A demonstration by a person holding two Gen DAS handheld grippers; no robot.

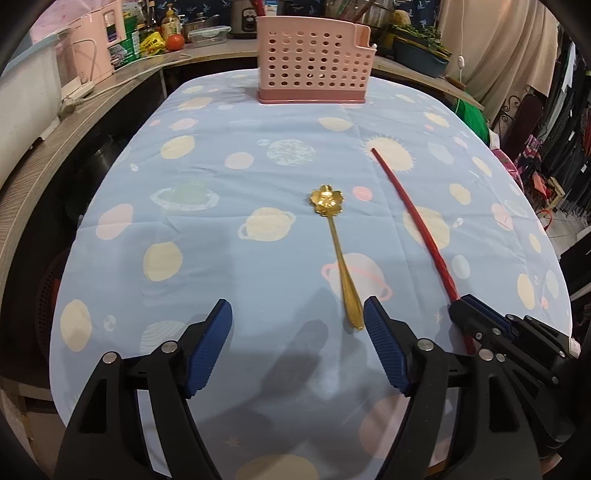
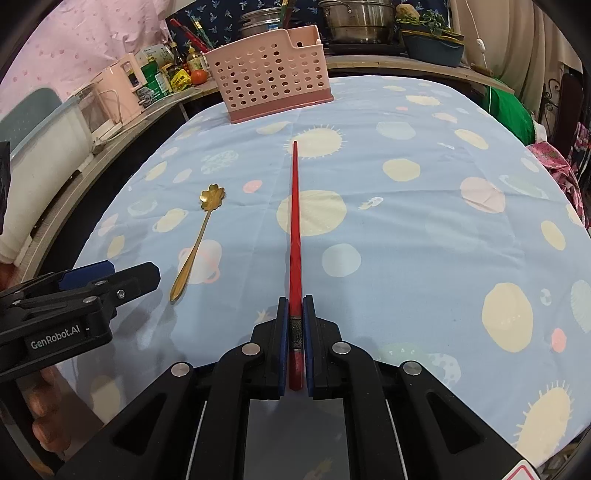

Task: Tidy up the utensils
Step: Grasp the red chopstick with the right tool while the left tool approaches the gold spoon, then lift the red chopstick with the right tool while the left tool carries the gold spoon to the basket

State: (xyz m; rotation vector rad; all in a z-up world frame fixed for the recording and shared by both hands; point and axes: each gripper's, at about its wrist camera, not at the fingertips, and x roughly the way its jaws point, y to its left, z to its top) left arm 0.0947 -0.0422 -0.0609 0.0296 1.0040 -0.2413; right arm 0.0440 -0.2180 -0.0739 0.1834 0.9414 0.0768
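A gold spoon [image 1: 338, 254] with a flower-shaped bowl lies on the blue planet-print tablecloth [image 1: 221, 229], handle toward me. My left gripper [image 1: 297, 314] is open just short of the handle's end, which lies beside the right fingertip; nothing is between the pads. A long red chopstick [image 2: 295, 229] points toward the pink perforated utensil holder [image 2: 269, 79]. My right gripper [image 2: 294, 306] is shut on the chopstick's thick end. In the left wrist view the chopstick [image 1: 410, 218] runs into the right gripper [image 1: 467, 304]. The spoon [image 2: 195, 243] and the left gripper [image 2: 122, 271] show at the left of the right wrist view.
The pink holder [image 1: 310, 59] stands at the far edge of the table. Behind it a counter carries pots [image 2: 354, 22], bottles, a tomato [image 1: 174, 41] and a pink appliance [image 1: 96, 48]. A person's fingers [image 2: 44, 402] hold the left gripper. Clothes hang at the right.
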